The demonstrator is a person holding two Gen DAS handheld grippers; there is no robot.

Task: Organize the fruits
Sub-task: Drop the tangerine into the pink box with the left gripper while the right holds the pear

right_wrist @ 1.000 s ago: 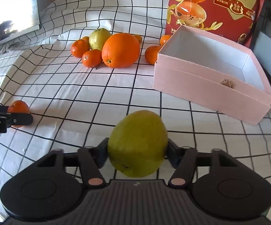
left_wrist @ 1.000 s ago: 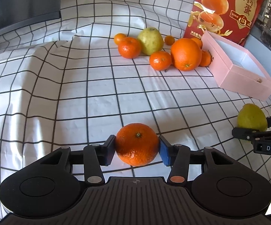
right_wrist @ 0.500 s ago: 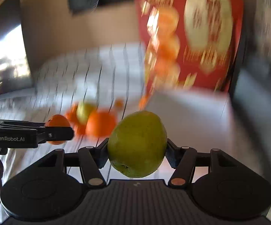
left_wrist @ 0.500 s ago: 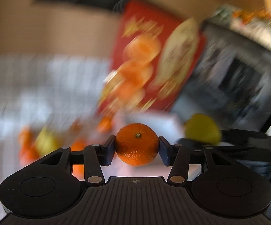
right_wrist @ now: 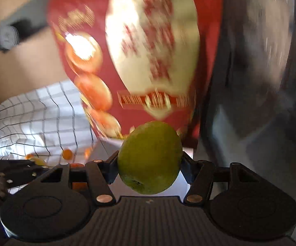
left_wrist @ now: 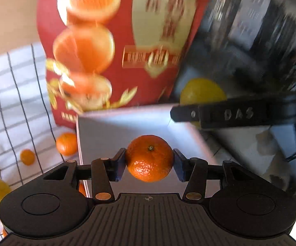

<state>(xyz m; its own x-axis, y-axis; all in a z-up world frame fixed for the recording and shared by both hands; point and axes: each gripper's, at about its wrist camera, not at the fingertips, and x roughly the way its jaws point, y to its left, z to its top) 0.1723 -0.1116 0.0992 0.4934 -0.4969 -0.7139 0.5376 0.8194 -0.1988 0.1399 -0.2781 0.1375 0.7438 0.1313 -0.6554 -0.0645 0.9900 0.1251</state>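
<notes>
Orange mandarin [left_wrist: 149, 157], green pear [right_wrist: 150, 157], pink box [left_wrist: 115, 127], w/ black-gridded white cloth [left_wrist: 10, 94].

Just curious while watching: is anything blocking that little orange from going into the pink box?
Nothing visible does. The left gripper holds the mandarin over the open pink box; the right gripper's arm hangs off to the side.

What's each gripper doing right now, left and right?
Left gripper: closed on the mandarin.
Right gripper: closed on the green fruit.
</notes>
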